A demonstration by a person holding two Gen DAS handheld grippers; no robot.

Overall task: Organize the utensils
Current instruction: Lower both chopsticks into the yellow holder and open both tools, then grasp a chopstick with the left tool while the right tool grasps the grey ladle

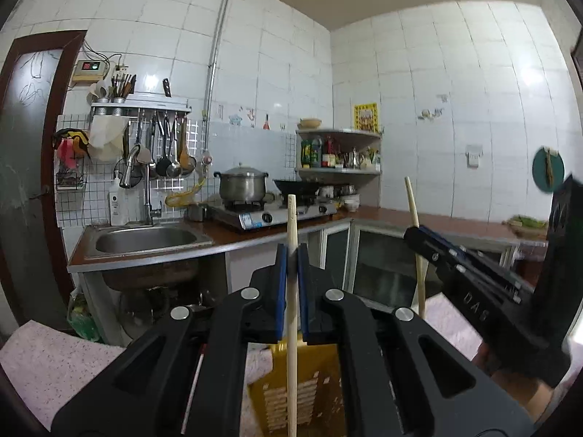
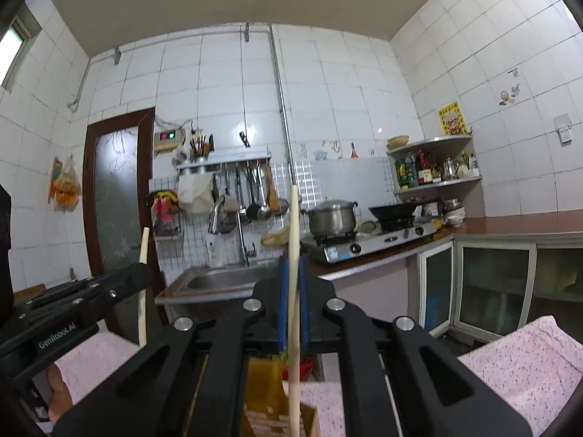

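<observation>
My left gripper (image 1: 292, 255) is shut on a pale wooden chopstick (image 1: 291, 309) and holds it upright. My right gripper (image 2: 294, 267) is shut on a second wooden chopstick (image 2: 294, 291), also upright. Each gripper shows in the other's view: the right one (image 1: 415, 235) with its chopstick (image 1: 411, 200), the left one (image 2: 140, 273) with its chopstick (image 2: 143, 313). Below both grippers stands a yellow slotted utensil holder (image 1: 306, 397), also in the right wrist view (image 2: 266, 393). Both chopsticks' lower ends reach down toward it; whether they are inside is hidden.
The holder stands on a pink speckled tablecloth (image 1: 47, 360). Across the room are a steel sink (image 1: 145, 240), a gas stove (image 1: 273, 215) with a pot (image 1: 242, 182) and wok, a corner shelf of bottles (image 1: 339, 153) and hanging ladles (image 1: 171, 153).
</observation>
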